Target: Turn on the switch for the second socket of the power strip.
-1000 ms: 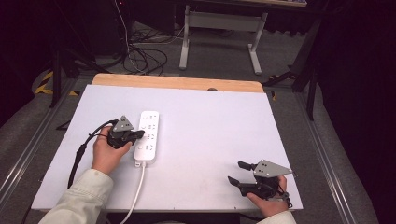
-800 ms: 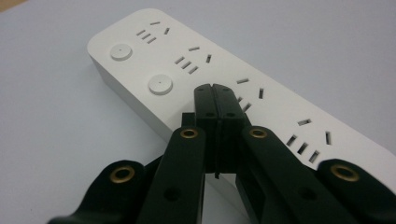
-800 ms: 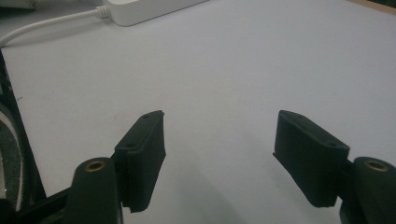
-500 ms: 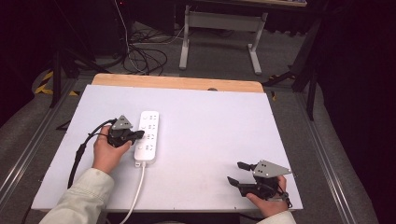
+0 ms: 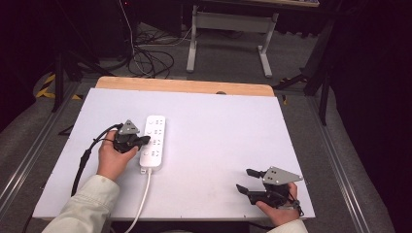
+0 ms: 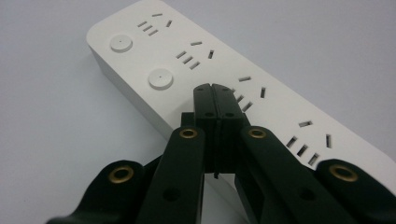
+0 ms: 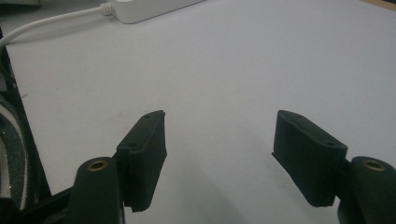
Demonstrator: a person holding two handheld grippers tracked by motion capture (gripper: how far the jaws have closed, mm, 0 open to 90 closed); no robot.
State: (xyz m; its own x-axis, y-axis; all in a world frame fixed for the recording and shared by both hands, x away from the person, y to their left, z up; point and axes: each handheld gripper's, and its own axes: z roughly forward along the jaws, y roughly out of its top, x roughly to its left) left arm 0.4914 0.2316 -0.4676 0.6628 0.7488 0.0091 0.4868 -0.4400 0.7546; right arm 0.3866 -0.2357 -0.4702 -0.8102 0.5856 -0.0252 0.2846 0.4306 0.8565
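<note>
lying lengthwise on the left half of the white table (image 5: 209, 145), a white power strip (image 5: 153, 143) points its near end toward the person, with its white cord (image 5: 141, 204) running off the near edge. the left gripper (image 5: 141, 141) sits at the strip's left long side, held by the left hand (image 5: 112, 158); in the left gripper view its jaws are pressed together with nothing between them, and their joined tips (image 6: 215, 91) reach over the strip's socket face (image 6: 224, 70), just beside one of the round buttons (image 6: 160, 78). whether the tips touch the face cannot be told. the right gripper (image 5: 245, 180) rests near the table's near right corner, well apart from the strip, jaws spread wide over bare tabletop in the right gripper view (image 7: 219, 135), with the strip's cord end (image 7: 140, 11) far off at upper left.
</note>
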